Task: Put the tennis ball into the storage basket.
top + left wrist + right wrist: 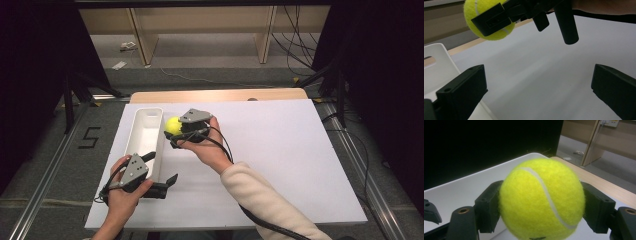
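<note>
Just beside the white tray's [144, 131] right rim, the right gripper [176, 131] clamps a tennis ball [173, 125]; left gripper [161, 176] jaws spread wide.

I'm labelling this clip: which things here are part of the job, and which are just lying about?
In the job:
ball, clamped in the right claw
white bin beside it
left claw, open, at the bin's near end

Lying about:
wooden shelf legs
floor cables

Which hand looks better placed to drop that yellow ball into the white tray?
Right, probably. The right gripper already clamps the tennis ball just beside the white tray rim. The left gripper sits open at the tray's near end, holding nothing.
</note>
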Demonstrator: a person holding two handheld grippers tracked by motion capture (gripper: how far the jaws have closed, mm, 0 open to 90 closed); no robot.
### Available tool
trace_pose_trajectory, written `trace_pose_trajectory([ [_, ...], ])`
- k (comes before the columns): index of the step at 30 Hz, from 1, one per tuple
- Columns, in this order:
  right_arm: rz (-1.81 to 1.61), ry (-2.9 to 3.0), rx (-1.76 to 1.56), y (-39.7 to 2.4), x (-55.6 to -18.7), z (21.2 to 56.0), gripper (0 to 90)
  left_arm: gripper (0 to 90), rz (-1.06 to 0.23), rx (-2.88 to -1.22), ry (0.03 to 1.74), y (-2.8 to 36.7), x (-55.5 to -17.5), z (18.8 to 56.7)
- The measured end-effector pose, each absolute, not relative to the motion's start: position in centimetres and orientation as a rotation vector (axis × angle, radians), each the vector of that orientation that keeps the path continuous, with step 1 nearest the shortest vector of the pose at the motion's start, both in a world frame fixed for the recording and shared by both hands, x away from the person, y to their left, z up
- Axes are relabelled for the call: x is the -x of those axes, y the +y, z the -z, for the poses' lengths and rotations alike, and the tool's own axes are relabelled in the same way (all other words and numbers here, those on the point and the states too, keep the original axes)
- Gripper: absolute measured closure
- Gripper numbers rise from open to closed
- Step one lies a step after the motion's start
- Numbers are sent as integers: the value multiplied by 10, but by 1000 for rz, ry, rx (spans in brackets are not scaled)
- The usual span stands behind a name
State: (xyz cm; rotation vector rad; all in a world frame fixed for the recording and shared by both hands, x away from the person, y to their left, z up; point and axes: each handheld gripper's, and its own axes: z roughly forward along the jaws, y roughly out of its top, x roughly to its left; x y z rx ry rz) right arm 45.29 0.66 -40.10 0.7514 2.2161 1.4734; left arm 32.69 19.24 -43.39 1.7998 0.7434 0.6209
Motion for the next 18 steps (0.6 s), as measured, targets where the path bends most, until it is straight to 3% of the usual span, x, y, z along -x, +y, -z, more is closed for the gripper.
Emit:
trace_pose_trajectory([
  [18,-1475,2218,-743,15,-455,397,269,0,-609,-1799,750,192,-326,434],
])
